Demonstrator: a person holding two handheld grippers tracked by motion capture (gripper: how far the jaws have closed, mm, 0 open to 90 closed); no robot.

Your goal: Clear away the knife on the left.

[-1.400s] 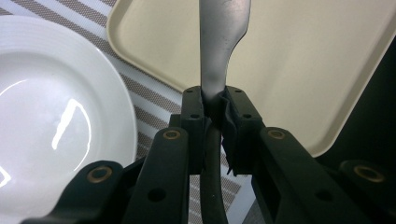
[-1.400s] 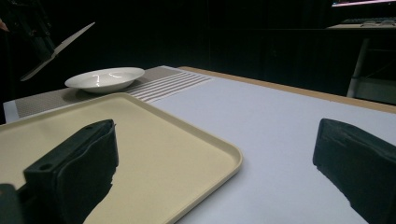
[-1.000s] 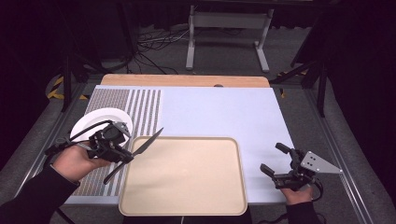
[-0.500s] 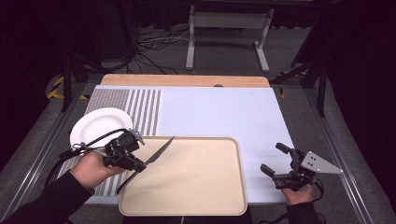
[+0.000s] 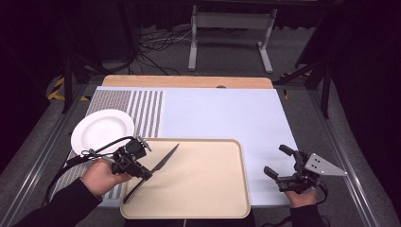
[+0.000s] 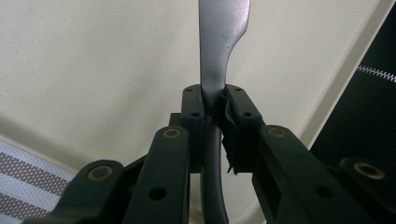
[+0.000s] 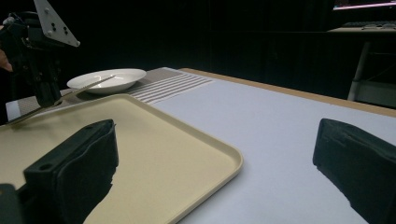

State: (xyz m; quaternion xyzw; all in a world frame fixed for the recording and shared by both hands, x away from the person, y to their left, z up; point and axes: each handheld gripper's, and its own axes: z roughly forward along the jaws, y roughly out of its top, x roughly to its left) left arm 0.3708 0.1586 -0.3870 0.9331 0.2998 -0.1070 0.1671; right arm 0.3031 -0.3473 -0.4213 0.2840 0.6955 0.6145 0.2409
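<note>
Knife (image 5: pixel 163 160) clamped in left gripper (image 5: pixel 137 165) jaws over tray (image 5: pixel 227 198) left edge, plate (image 5: pixel 101 130) just beyond, right gripper (image 5: pixel 279 163) jaws apart, clear of tray's right rim.

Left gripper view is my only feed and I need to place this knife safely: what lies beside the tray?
Observer: A white plate sits on the striped mat, beyond the tray's left corner.
Operator: Is the knife over the tray?
Observer: Its blade is; the handle end juts past the left rim.
Operator: Where is the other hand-held gripper?
Observer: The right hand-held gripper rests right of the tray, jaws open and empty.
</note>
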